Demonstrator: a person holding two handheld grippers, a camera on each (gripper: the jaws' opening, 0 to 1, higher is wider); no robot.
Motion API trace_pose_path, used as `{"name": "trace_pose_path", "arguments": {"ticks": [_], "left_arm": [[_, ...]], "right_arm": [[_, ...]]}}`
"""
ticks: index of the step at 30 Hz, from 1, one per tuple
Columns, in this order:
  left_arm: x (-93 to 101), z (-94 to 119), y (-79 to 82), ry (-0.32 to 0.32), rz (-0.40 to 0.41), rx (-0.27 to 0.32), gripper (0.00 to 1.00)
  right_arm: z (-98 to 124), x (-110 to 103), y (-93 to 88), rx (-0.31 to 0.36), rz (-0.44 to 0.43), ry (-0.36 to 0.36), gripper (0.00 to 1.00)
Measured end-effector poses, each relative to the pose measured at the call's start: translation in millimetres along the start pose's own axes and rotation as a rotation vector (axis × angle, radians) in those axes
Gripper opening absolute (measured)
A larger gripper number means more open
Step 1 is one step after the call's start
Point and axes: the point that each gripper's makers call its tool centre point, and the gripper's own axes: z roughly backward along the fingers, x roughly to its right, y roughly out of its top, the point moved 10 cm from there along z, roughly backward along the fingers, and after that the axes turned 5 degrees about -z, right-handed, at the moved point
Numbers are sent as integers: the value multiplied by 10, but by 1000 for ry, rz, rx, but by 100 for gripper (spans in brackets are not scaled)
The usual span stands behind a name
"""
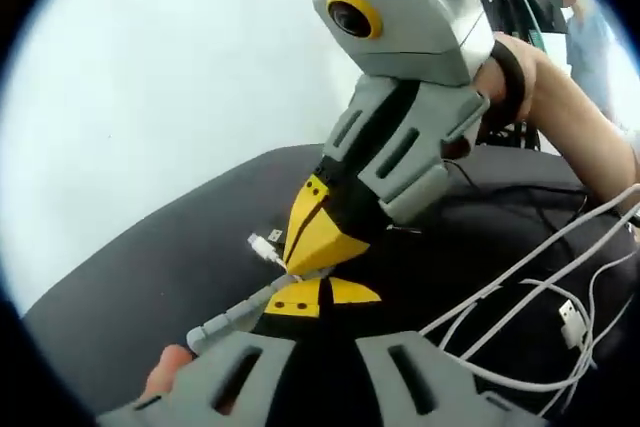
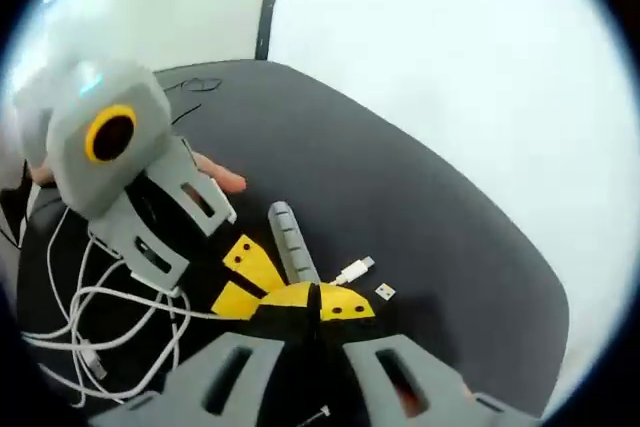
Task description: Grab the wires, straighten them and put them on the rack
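Observation:
A white wire (image 2: pixel 345 274) with a small plug at its tip lies across the grey ribbed rack (image 2: pixel 290 239) on the black table. My right gripper (image 2: pixel 320 299) is shut on this wire just behind the plug. In the left gripper view the same plug end (image 1: pixel 262 244) sticks out beside the right gripper (image 1: pixel 300 265), which reaches in from the upper right. My left gripper (image 1: pixel 320 294) is shut on the wire right next to it, over the rack (image 1: pixel 232 320). In the right gripper view the left gripper (image 2: pixel 262 295) comes in from the left.
A loose tangle of white wires (image 1: pixel 520 322) with a USB plug (image 1: pixel 570 321) lies on the table (image 1: pixel 150 267), and shows again as white loops (image 2: pixel 100 332). A small connector (image 2: pixel 385 292) lies near the rack. A person's forearm (image 1: pixel 570 117) is behind. The table's rounded edge is close.

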Motion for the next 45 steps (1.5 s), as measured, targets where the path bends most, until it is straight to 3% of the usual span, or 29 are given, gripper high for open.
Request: {"name": "trace_pose_path", "arguments": {"ticks": [4, 6, 13, 16, 18, 20, 21, 22, 23, 24, 26, 28, 29, 30, 31, 32, 33, 35, 36, 38, 40, 42, 43, 45], "left_arm": [[-14, 9, -11, 0, 12, 0, 0], [0, 6, -6, 0, 15, 0, 0], [18, 8, -8, 16, 18, -4, 0], [32, 6, -3, 21, 28, -4, 0], [42, 11, 1, 29, 24, 0, 0], [83, 27, 16, 40, -15, 20, 1], [91, 51, 33, 31, -25, 6, 2], [78, 92, 83, 21, -14, -23, 5], [17, 161, 158, 21, 26, -1, 13], [-87, 259, 250, 32, 87, 77, 17], [-394, 550, 479, 87, 230, 331, 21], [-735, 957, 685, 186, 323, 597, 42], [-863, 1174, 737, 252, 323, 692, 49], [-971, 1363, 742, 331, 291, 742, 48], [-1164, 1479, 717, 420, 270, 756, 43], [-1273, 1567, 676, 479, 266, 752, 37], [-1328, 1589, 630, 502, 300, 739, 31], [-1339, 1533, 545, 444, 425, 711, 26], [-1331, 1478, 492, 433, 459, 692, 26], [-1321, 1352, 397, 439, 454, 630, 26], [-1309, 1266, 304, 471, 397, 535, 26], [-1213, 1224, 274, 499, 335, 503, 26], [-1237, 1217, 246, 506, 342, 497, 26], [-1242, 1196, 242, 483, 383, 502, 26]], "right_arm": [[-25, -10, 44, -55, 7, -19, 0], [-24, -35, 43, -87, -33, -38, 0], [-63, -76, 62, -118, -40, -57, 0], [-64, 6, 73, -138, -98, -18, 0], [-63, 19, 78, -95, -34, 27, 0], [56, 104, 32, 18, -29, 148, 0], [160, 169, 36, 88, -59, 178, 0], [273, 222, 57, 162, -122, 151, 0], [386, 267, 89, 240, -206, 86, 0], [492, 304, 127, 319, -295, 3, 0], [656, 339, 209, 474, -433, -131, 0], [694, 311, 305, 585, -434, -126, 0], [661, 274, 304, 565, -436, -96, 0], [598, 235, 273, 460, -416, -57, 0], [519, 173, 225, 352, -382, -45, 0], [415, 67, 176, 237, -285, -46, 0], [314, -13, 147, 187, -162, -76, 0], [99, -77, 38, 14, -46, -104, 0], [29, -73, 7, -29, -15, -111, 0], [-30, -40, 3, -18, -35, -105, 0], [25, -35, 12, 16, -120, -107, 0], [103, 14, 30, 46, -164, -150, 0], [127, 11, 37, 40, -133, -154, 0], [114, -63, 43, 15, -104, -89, 0]]}}
